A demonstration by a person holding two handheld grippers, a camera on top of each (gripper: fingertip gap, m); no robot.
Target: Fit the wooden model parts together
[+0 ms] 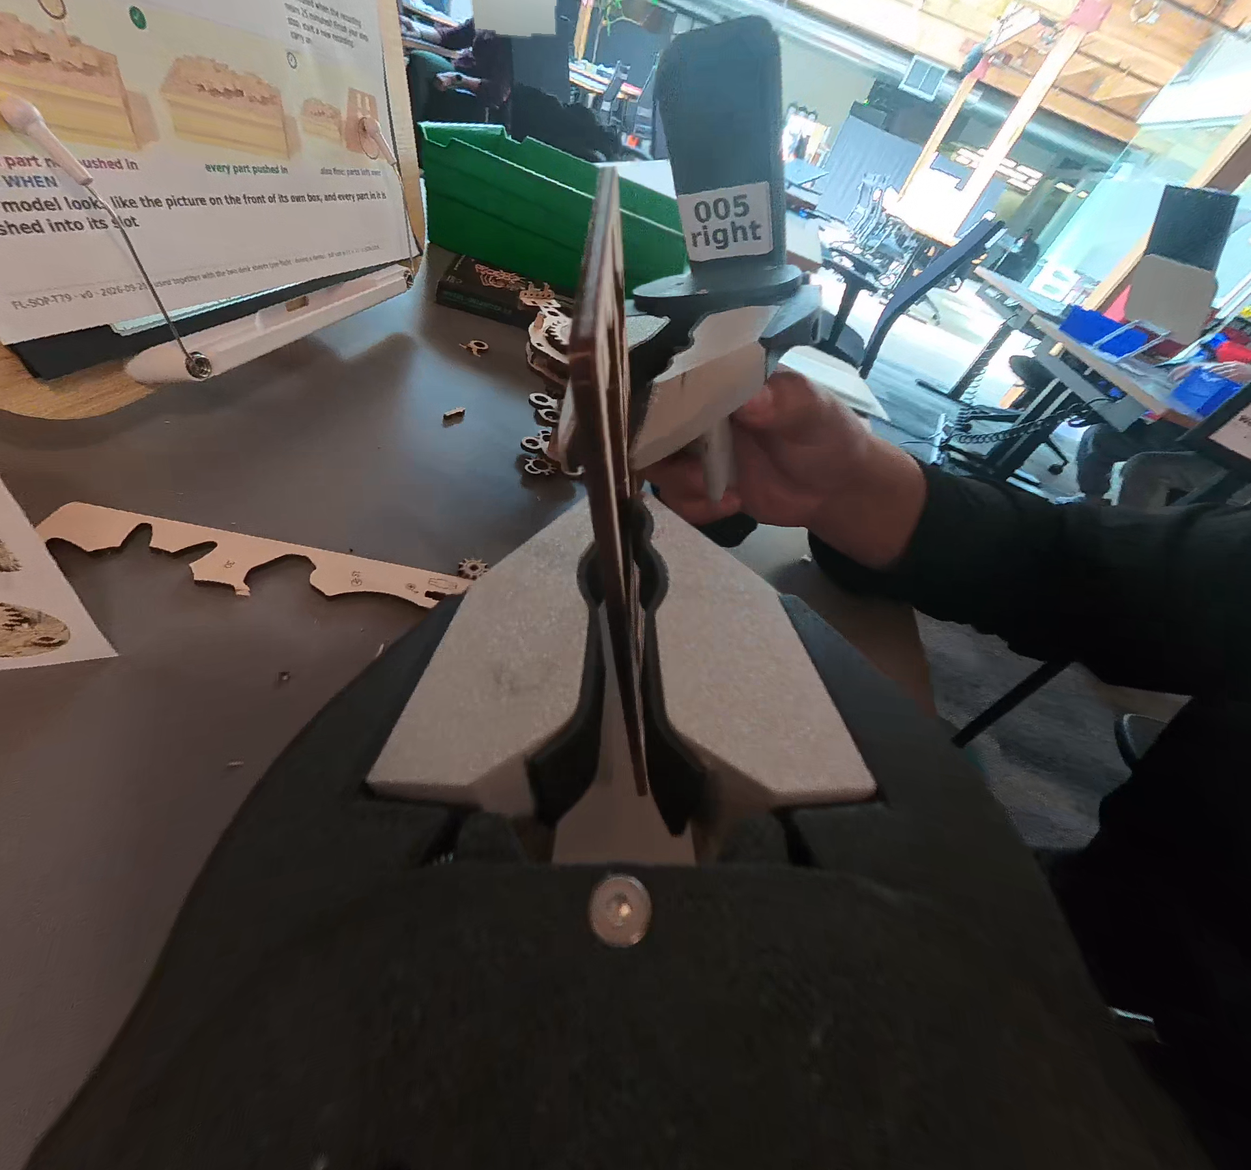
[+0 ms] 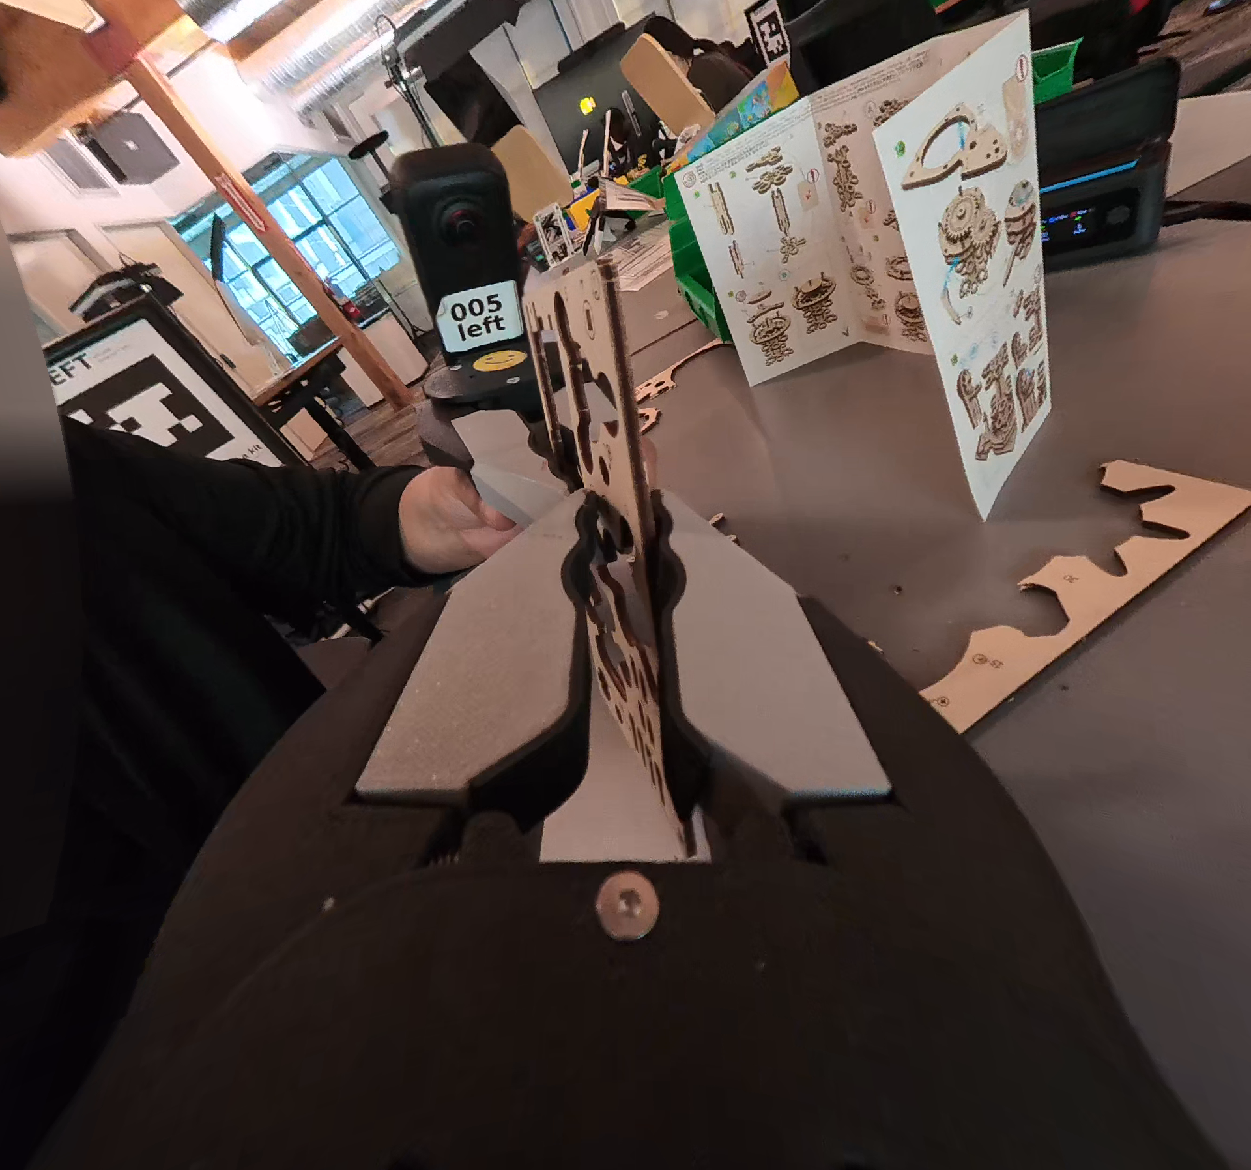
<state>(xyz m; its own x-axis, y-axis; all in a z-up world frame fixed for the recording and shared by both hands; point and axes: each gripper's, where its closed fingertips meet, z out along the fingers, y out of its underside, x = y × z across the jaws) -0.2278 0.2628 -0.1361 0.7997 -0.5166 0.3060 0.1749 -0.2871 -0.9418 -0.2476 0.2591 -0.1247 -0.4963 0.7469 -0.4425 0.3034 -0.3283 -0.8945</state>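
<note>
A thin wooden parts sheet (image 1: 606,298) with cut-out holes is held on edge above the dark table (image 1: 325,433). My left gripper (image 1: 617,521) is shut on its near end. My right gripper (image 1: 609,406) faces it from the far side, a hand on its handle, and is shut on the same sheet. In the right wrist view the sheet (image 2: 612,392) runs between my right gripper's (image 2: 621,504) closed fingers to the left gripper (image 2: 562,447) beyond. A partly built gear model (image 1: 548,352) stands on the table behind the sheet.
A leftover wooden frame strip (image 1: 237,562) (image 2: 1117,568) lies on the table. A folded instruction leaflet (image 2: 846,243) stands upright. A poster stand (image 1: 189,122), green bins (image 1: 514,203), a black box (image 1: 474,284), a small gear (image 1: 472,568) and wood scraps (image 1: 455,415) are nearby. Only a small space, under 4 cm, lies between the two pairs of fingers.
</note>
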